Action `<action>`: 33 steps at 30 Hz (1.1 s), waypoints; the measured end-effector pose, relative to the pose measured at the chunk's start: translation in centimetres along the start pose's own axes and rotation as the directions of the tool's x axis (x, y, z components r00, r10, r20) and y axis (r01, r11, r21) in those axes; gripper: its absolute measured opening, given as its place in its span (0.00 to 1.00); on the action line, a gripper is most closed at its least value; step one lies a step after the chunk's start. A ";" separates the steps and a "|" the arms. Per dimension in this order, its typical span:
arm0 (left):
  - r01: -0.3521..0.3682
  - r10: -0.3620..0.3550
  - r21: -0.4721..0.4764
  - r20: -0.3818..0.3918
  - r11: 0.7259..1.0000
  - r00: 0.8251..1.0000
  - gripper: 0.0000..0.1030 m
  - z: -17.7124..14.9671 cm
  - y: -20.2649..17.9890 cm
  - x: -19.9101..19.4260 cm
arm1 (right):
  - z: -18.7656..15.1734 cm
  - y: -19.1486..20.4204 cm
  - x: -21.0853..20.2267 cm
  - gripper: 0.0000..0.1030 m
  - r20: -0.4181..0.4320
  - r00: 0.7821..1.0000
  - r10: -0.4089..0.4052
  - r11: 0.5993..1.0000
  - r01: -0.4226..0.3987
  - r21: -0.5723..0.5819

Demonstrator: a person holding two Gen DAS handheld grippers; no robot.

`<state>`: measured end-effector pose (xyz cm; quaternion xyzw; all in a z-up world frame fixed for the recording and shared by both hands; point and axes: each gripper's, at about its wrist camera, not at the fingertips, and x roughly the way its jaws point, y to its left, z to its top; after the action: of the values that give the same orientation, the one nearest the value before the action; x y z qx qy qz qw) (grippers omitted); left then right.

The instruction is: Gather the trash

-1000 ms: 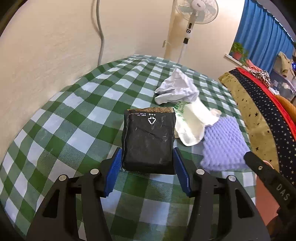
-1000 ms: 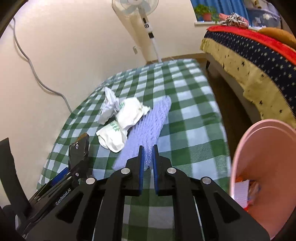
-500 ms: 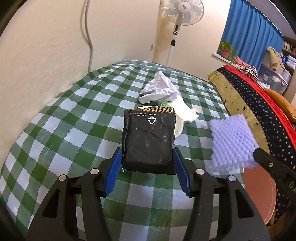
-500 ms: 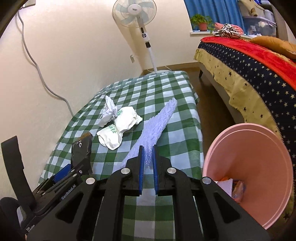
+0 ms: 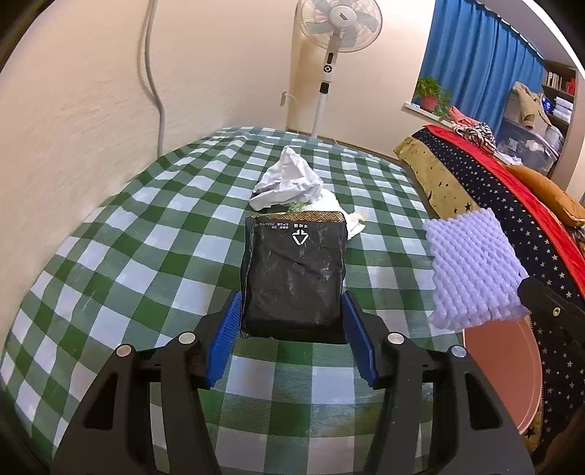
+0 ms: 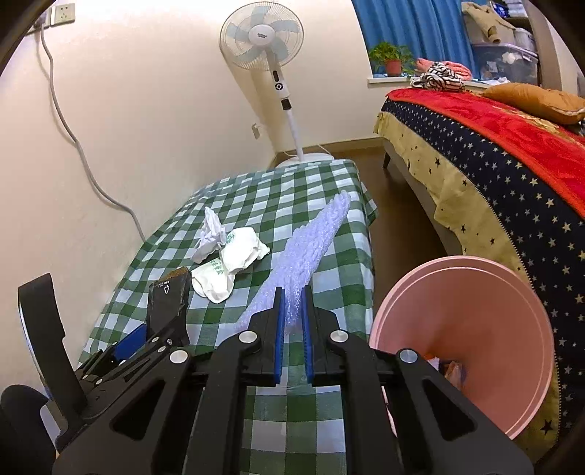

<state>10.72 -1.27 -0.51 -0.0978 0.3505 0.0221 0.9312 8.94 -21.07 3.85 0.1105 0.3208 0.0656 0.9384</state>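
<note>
A white standing fan (image 6: 261, 35) stands on the floor past the table's far edge (its cord runs to the wall). A bed (image 6: 512, 153) with a starred cover, red blanket and orange pillow (image 6: 533, 100) lies off the right edge, a potted plant (image 6: 391, 58) on the sill before blue curtains (image 5: 471, 69).

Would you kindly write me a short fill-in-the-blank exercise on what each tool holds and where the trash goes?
1. The left tool is shut on a ____ packet.
2. The right tool pinches a lavender ____ net.
3. The bin beside the table is ____ in colour.
4. The crumpled paper lies on the ____ checked cloth.

Missing words: black; foam; pink; green
</note>
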 end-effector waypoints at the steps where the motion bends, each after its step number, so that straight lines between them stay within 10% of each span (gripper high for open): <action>1: 0.002 -0.002 0.003 0.001 1.000 1.000 0.53 0.0 -0.1 0.0 | 0.1 -0.1 -0.2 0.09 0.004 1.000 -0.002 1.000 0.002 0.000; 33: 0.068 -0.070 0.069 0.031 0.995 0.997 0.53 0.0 -4.5 -1.6 | 1.0 -3.0 -4.3 0.09 0.062 0.997 -0.047 0.998 0.045 0.036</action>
<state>10.00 -5.62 1.24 -0.0780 0.3319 -0.0203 0.9399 6.30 -25.01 6.36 0.1211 0.2948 0.0349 0.9472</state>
